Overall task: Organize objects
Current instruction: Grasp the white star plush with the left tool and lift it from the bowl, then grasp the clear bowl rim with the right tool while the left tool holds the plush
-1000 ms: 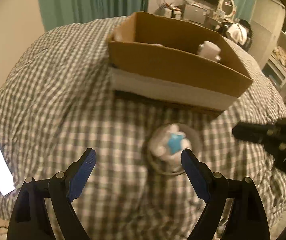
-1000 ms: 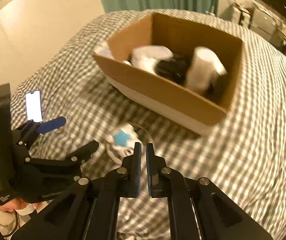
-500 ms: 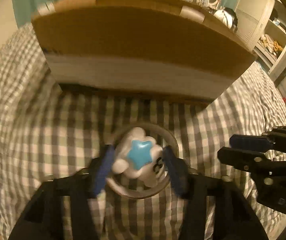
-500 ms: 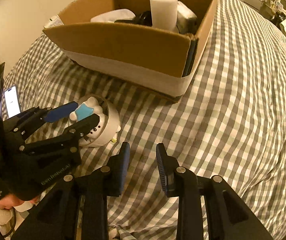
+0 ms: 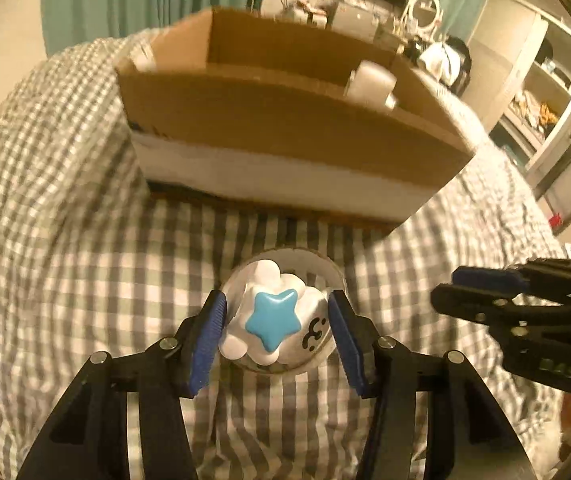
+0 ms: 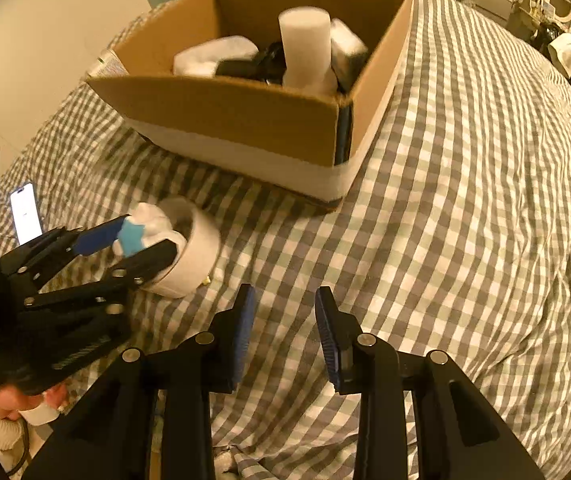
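A white toy with a blue star (image 5: 272, 320) sits in a round white cup (image 5: 317, 268) on the checked bedspread. My left gripper (image 5: 275, 330) is shut on the toy, one blue pad on each side. In the right wrist view the toy (image 6: 137, 232) and the cup (image 6: 197, 256) lie at the left, held by the left gripper (image 6: 133, 240). My right gripper (image 6: 283, 328) is open and empty above the bedspread, to the right of the cup. An open cardboard box (image 5: 285, 120) stands behind the toy; it holds a white cylinder (image 6: 305, 48), white foam pieces and dark items.
A lit phone (image 6: 25, 212) lies on the bedspread at the left. The checked bedspread (image 6: 465, 200) stretches wide to the right of the box (image 6: 245, 120). Shelves and clutter (image 5: 533, 100) stand beyond the bed.
My left gripper moved down to the toy and closed on it, then drew back from the box a little. My right gripper went from shut to open.
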`<state>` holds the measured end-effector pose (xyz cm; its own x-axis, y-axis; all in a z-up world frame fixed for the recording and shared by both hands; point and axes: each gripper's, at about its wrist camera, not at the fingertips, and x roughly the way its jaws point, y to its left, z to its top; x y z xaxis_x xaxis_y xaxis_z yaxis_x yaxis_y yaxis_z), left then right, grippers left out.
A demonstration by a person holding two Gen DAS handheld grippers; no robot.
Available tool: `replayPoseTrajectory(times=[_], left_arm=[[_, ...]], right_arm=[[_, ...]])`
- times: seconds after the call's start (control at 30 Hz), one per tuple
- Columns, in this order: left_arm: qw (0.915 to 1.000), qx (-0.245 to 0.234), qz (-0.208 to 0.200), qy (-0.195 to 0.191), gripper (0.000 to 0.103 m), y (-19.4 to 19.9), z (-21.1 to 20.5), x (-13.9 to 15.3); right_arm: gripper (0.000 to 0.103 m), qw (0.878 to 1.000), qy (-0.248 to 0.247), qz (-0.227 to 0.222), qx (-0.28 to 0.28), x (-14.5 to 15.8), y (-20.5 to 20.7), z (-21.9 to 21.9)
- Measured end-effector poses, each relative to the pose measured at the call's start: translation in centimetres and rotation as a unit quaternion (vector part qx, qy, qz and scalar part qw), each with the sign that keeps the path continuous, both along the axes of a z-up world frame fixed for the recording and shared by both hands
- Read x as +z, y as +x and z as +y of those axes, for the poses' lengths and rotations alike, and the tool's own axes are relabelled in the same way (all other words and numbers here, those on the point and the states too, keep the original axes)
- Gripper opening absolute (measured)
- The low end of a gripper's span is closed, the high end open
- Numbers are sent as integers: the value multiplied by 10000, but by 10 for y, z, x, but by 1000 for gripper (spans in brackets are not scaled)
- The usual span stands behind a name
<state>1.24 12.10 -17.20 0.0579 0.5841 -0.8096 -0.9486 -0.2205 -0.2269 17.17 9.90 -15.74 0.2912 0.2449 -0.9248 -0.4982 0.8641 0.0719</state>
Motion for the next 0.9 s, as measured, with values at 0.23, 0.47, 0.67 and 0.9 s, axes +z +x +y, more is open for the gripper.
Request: replayPoseTrajectory(times=[0.23,0.47,0.67,0.9], left_arm=[[9994,118,284,168,34,-14,-20,39],[9994,193,269,-61,34,-38,-46,15],[9993,309,17,-211,34,-63,-52,-12],[9994,248,-158,-170,34,-74,-48,-20]], right_arm=[[31,9995,213,-223,43,26,-15,4],[46,9995,173,-219,167,20,-29,32],[46,9999,15,125,-18,-18,-13,56],[27,9974,-667,262,33,-52,3,91]])
